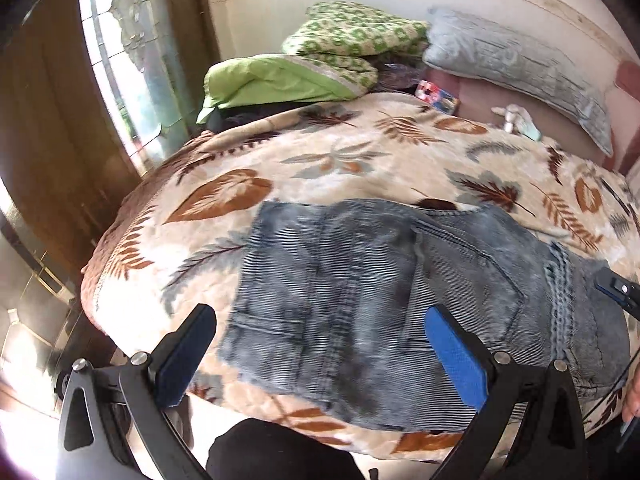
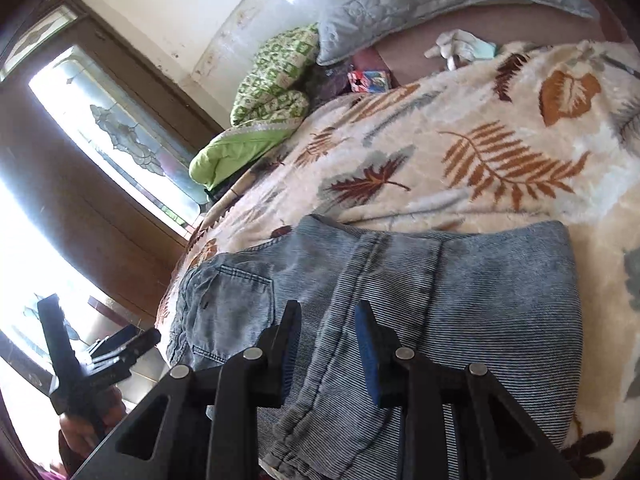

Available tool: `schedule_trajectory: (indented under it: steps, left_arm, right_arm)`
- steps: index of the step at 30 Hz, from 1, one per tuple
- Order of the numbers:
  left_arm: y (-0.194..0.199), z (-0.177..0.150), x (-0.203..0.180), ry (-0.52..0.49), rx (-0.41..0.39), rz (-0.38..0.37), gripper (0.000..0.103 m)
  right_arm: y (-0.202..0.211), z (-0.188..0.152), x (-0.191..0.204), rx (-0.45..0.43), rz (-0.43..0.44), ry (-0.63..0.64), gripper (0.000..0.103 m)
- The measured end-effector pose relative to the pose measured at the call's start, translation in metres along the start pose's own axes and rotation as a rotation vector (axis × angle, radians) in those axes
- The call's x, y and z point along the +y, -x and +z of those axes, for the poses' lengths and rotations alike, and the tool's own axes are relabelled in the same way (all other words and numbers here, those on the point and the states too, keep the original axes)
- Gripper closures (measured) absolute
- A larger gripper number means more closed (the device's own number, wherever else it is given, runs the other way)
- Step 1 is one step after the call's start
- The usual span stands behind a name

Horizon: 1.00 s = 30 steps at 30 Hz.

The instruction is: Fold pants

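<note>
Washed-blue jeans (image 1: 340,280) lie folded on a leaf-patterned blanket (image 1: 224,196), back pockets up. My left gripper (image 1: 320,356) hovers over their near edge, jaws wide open, nothing between the blue pads. In the right wrist view the same jeans (image 2: 480,300) spread across the blanket (image 2: 460,184). A folded band of denim runs up between the fingers of my right gripper (image 2: 330,344), which is shut on it. The right gripper's tip (image 1: 616,288) shows at the jeans' right end. The left gripper (image 2: 96,356), held by a hand, is off the bed's edge.
A green quilt (image 1: 280,80) and a grey pillow (image 1: 520,68) lie at the head of the bed, with a colourful box (image 1: 436,96) between them. A window (image 2: 120,132) and brown wooden panels (image 1: 52,140) stand left of the bed. A dark-clothed leg (image 1: 280,456) is at the near edge.
</note>
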<state>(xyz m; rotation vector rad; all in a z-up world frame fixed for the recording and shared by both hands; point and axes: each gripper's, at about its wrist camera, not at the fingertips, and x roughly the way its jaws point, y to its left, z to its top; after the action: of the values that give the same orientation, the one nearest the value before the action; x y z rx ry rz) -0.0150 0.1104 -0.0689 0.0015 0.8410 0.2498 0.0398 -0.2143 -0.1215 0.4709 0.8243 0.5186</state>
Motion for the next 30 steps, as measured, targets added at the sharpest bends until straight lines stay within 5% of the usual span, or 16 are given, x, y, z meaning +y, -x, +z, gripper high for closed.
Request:
schedule_trajectory:
  steps: [6, 12, 15, 17, 24, 30]
  left_arm:
    - [-0.011, -0.019, 0.083, 0.154, 0.072, 0.054, 0.000]
    - [-0.029, -0.041, 0.127, 0.288, 0.154, -0.013, 0.000]
    - [-0.036, -0.045, 0.139, 0.347, 0.169, -0.024, 0.000]
    - [-0.039, -0.047, 0.144, 0.380, 0.176, -0.033, 0.000]
    - [-0.052, -0.053, 0.149, 0.458, 0.219, -0.077, 0.000]
    - [-0.063, -0.060, 0.149, 0.580, 0.285, -0.226, 0.000]
  right_arm:
    - [-0.012, -0.007, 0.037, 0.007, 0.066, 0.106, 0.072]
    - [-0.017, -0.021, 0.056, 0.033, 0.093, 0.198, 0.072]
    - [-0.020, -0.025, 0.061, 0.038, 0.112, 0.225, 0.064]
    - [-0.022, -0.027, 0.062, 0.037, 0.111, 0.231, 0.049]
    - [-0.026, -0.029, 0.063, 0.056, 0.116, 0.239, 0.049]
    - [-0.022, -0.028, 0.059, 0.049, 0.102, 0.231, 0.049]
